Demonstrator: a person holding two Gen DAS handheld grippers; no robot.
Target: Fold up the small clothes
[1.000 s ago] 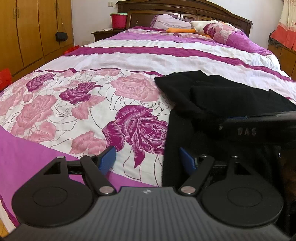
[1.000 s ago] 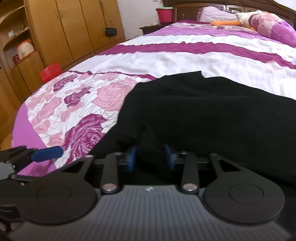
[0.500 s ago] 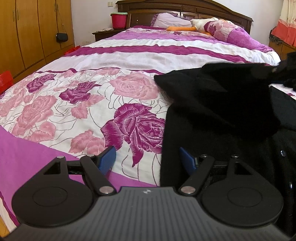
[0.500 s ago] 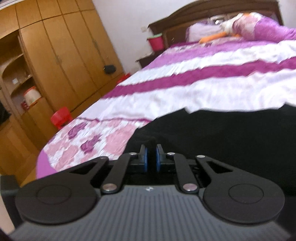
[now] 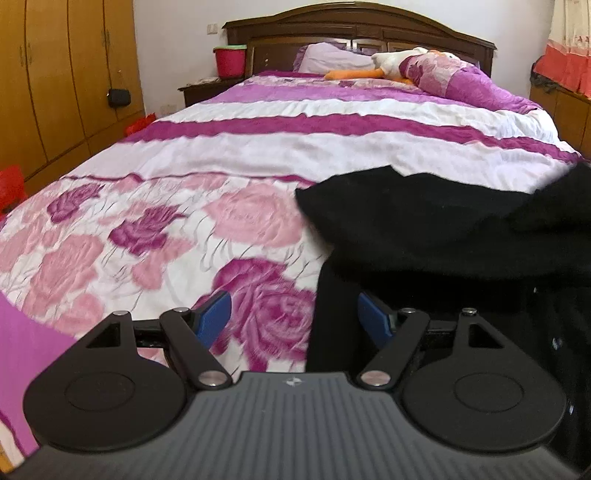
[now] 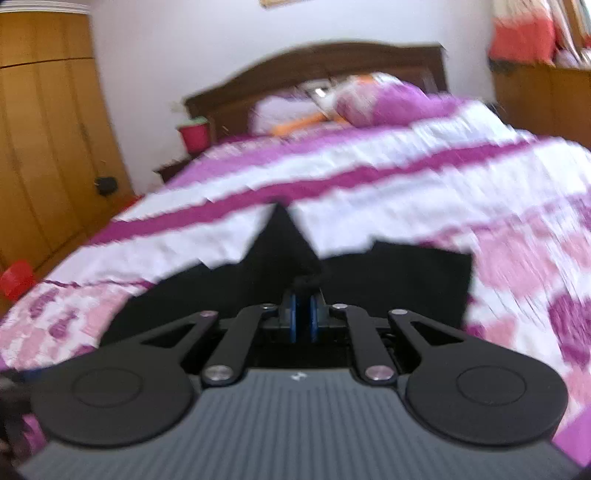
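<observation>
A black garment (image 5: 424, 229) lies on the floral bedspread (image 5: 147, 229), its left edge running down between my left fingers. My left gripper (image 5: 295, 319) is open and empty, low over the bedspread at the garment's near left edge. My right gripper (image 6: 303, 314) is shut on a fold of the black garment (image 6: 288, 254) and holds it lifted, so the cloth hangs in a peak over the bed. The right wrist view is blurred.
The bed (image 5: 332, 122) runs away to a dark wooden headboard (image 5: 354, 33), with pillows and a plush toy (image 5: 391, 64). A wooden wardrobe (image 5: 55, 81) stands left. A red bucket (image 5: 229, 59) sits on the nightstand.
My right gripper closed on the garment, then lifted it and swung it to the right. My left gripper stayed open in nearly the same place.
</observation>
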